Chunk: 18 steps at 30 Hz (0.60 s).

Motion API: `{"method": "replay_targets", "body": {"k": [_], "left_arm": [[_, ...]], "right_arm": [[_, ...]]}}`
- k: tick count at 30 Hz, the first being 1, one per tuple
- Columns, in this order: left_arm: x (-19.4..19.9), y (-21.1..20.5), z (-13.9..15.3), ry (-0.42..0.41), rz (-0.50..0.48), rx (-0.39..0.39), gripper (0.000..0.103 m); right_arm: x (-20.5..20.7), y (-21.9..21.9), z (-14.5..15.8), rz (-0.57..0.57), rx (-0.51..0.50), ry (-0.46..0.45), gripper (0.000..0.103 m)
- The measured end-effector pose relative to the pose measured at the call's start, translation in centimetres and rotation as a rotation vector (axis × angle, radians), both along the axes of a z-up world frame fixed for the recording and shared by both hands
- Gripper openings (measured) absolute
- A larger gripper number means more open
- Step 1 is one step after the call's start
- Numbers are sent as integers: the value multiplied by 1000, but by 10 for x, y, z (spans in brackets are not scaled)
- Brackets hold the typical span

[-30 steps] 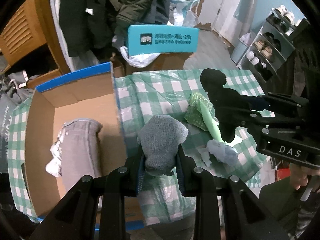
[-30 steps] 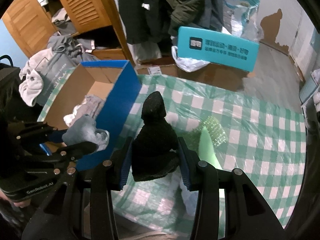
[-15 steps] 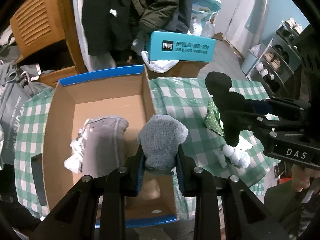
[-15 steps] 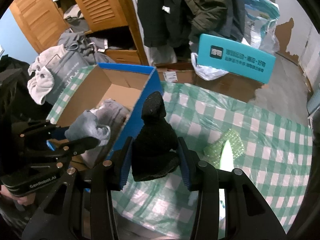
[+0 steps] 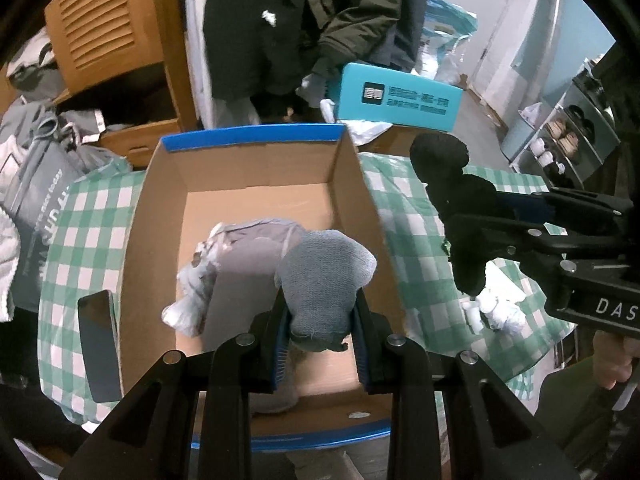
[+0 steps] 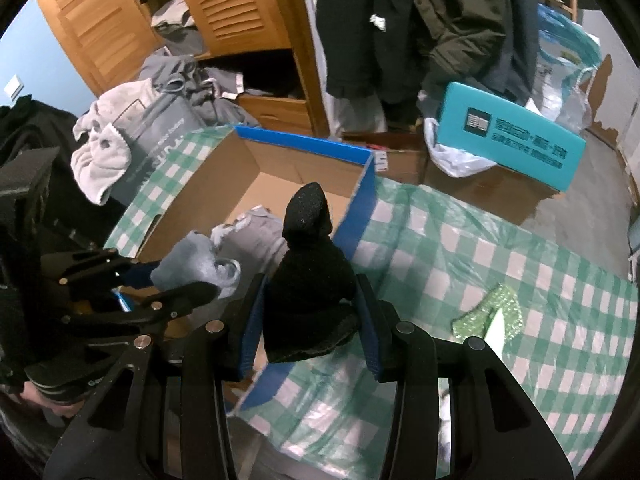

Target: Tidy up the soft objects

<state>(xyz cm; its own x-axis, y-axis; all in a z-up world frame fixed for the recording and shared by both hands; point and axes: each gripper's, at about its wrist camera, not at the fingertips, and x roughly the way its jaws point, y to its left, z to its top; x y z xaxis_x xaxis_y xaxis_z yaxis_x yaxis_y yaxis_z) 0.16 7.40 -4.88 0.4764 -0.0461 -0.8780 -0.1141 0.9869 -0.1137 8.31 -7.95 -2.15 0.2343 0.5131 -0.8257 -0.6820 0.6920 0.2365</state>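
My left gripper is shut on a rolled grey sock and holds it above the open cardboard box with a blue rim. A grey folded garment lies inside the box. My right gripper is shut on a black sock and holds it above the box's right wall. In the left wrist view the right gripper and the black sock sit right of the box. In the right wrist view the left gripper with the grey sock is at the left.
The box stands on a green checked tablecloth. A green sparkly item and a white bundled sock lie on the cloth to the right. A teal box, hanging coats and a wooden cabinet stand behind.
Both grippers have moved left with their socks. The left one went from above the cloth to above the box. The right one now hangs at the box's right wall.
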Motion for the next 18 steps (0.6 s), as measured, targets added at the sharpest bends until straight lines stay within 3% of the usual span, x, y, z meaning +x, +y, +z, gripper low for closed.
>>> {"method": "replay_targets", "body": {"k": [18], "left_arm": [[-4, 37, -20, 48, 74, -12, 30]], "right_arm": [[-3, 54, -22, 80, -49, 56, 42]]}}
